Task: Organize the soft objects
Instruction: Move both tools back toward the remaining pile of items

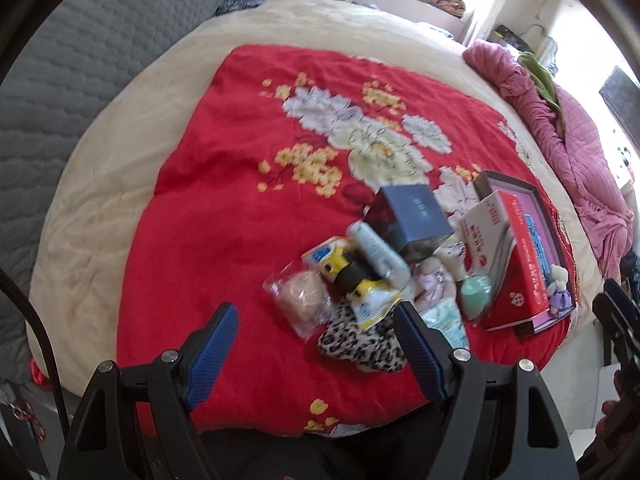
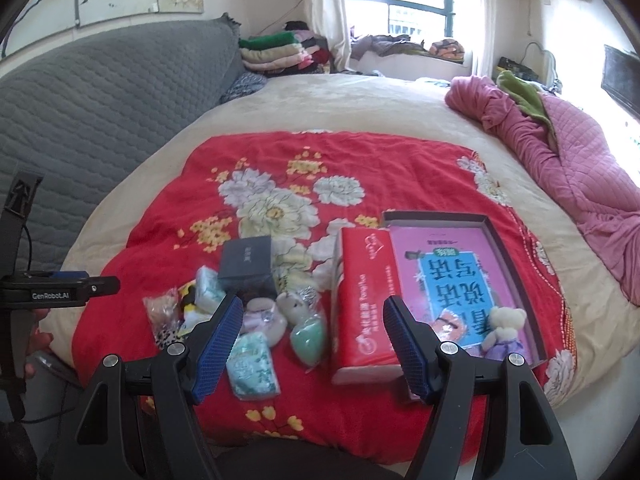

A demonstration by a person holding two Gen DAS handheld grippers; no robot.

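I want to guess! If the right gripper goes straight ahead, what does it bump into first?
Probably the red tissue pack. It lies between the open right gripper fingers' line; depth is hard to judge, so the red blanket might come first.

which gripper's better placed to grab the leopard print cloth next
Left. The open left gripper hovers right above the leopard print cloth; the right gripper sits over the red tissue pack, farther away.

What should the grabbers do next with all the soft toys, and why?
Probably lower the right gripper onto the green heart and close on it. Both grippers are open and hold nothing, the heart lies loose on the red blanket, and the box already holds one small bear.
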